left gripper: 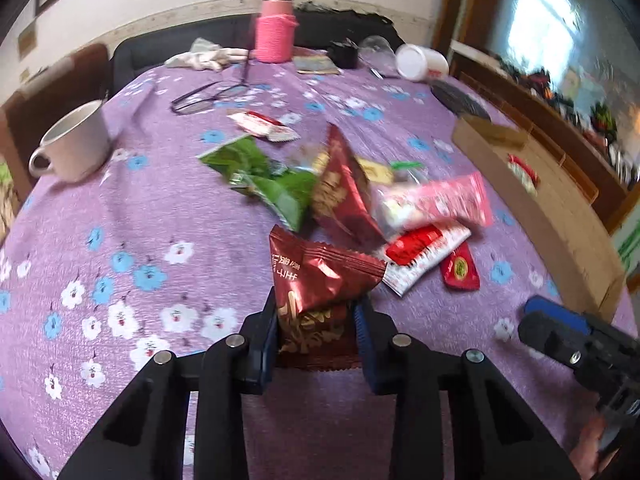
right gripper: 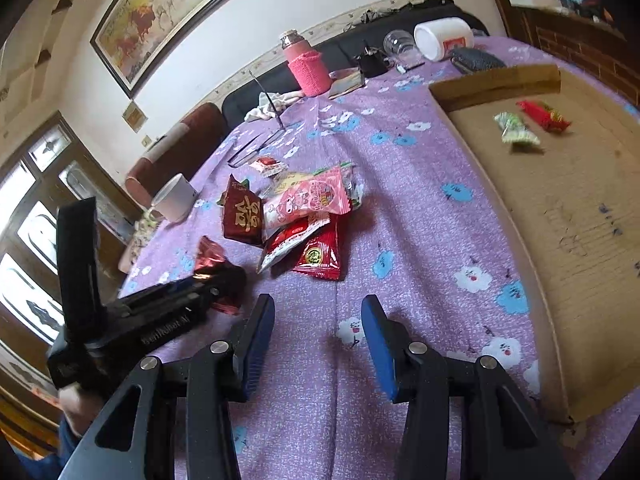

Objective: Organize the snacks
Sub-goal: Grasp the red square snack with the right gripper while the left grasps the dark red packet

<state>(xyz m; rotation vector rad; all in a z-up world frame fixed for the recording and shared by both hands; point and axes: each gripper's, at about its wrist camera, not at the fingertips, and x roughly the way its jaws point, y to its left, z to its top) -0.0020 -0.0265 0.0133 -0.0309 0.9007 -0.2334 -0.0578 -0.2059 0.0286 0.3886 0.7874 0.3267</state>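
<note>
The left gripper (left gripper: 316, 328) pinches a dark red snack packet (left gripper: 320, 280) just above the purple flowered tablecloth (left gripper: 160, 208). The right gripper (right gripper: 318, 320) stands spread, holding nothing. Beyond lies the snack pile (right gripper: 304, 216); 2 packets (right gripper: 528, 124) rest in the cardboard tray (right gripper: 560, 220).

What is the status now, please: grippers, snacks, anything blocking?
Left gripper shut on dark red snack packet. Right gripper open, empty. Two snacks in cardboard box; snack pile on table. Path clear.
</note>
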